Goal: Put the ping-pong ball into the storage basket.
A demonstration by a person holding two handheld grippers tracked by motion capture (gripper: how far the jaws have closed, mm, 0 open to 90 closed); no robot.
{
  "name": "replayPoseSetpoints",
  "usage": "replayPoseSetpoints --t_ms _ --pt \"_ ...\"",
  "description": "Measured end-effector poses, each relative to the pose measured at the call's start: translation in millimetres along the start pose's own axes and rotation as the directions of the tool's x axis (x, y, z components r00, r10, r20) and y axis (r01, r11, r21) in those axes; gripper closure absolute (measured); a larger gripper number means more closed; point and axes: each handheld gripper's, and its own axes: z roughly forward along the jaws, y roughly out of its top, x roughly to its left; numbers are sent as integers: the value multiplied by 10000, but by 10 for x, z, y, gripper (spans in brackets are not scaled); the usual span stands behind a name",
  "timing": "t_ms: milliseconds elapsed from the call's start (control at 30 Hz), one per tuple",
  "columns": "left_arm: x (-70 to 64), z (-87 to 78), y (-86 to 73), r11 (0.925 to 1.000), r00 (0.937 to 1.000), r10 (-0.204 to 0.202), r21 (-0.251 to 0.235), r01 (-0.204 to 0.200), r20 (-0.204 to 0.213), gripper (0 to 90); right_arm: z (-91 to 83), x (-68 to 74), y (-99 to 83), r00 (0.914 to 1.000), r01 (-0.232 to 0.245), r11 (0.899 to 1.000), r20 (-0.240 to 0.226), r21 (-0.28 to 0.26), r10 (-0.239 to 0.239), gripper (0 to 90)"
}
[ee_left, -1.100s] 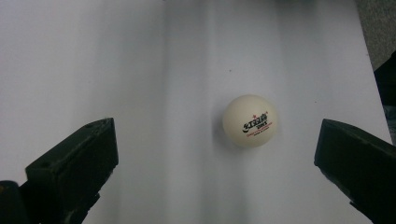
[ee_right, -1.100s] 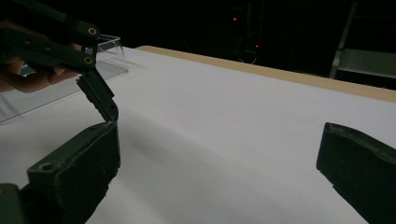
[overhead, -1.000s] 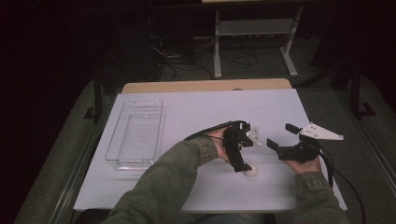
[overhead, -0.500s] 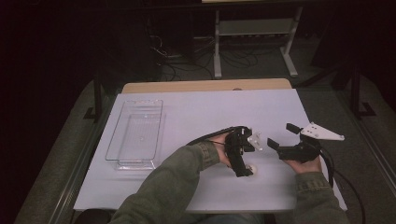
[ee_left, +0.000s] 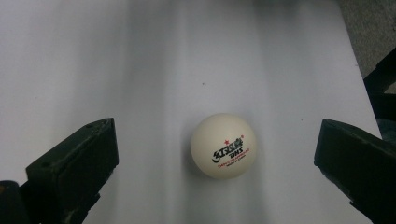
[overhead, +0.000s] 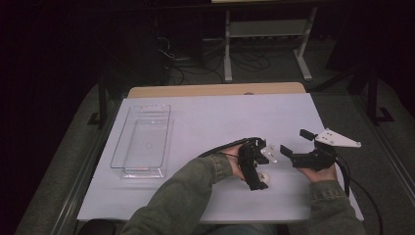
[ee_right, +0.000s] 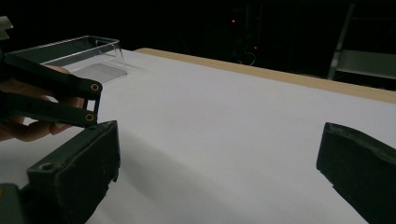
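L hand-held gripper (overhead: 259, 182) pointed down at the table (overhead: 205, 117), jaws spread wide, nothing pinched yet; the white ping-pong ball (ee_left: 223, 145) sits on the table between them in the left gripper view, a bit nearer the right-side jaw, red/black logo facing the cam. In the high view the ball (overhead: 264, 176) peeks out just beside the gripper tip, near the table's front edge. R hand-held gripper (overhead: 294, 145) is held off to the side w/ jaws also spread, empty, aimed across the table toward the clear plastic bin (ee_right: 70, 53), which sits well apart at the far left (overhead: 143, 141). Step in hand looks like grasp of ball w/ L. To do it well: center the ball btwn the jaws first (shift slightly so both pads meet it together), get the pads level w/ the ball's widest part, then close slow and even, since a light round ball will likely squirt or roll away if one jaw hits first or if the pinch lands too high. Keep R clear so it doesn't nudge the ball. Bin probably the drop target, can't confirm.
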Motion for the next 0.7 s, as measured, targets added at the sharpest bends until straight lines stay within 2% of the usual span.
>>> replayPoseSetpoints --t_ms 100,267,400,700 --pt "8 19 -21 9999 9999 -134 -68 134 15 0 2 0 -1 10000 -1 10000 -9 9 1 0" --pt "14 55 -38 9999 9999 -120 30 119 63 3 2 2 0 10000 0 10000 -26 8 0 0" --pt "3 95 -38 9999 9999 -82 74 81 136 44 2 2 -1 10000 6 10000 -30 8 -6 0" --pt "-26 159 -59 9983 9996 277 518 -273 -77 75 2 2 0 10000 28 10000 -43 24 -28 0"
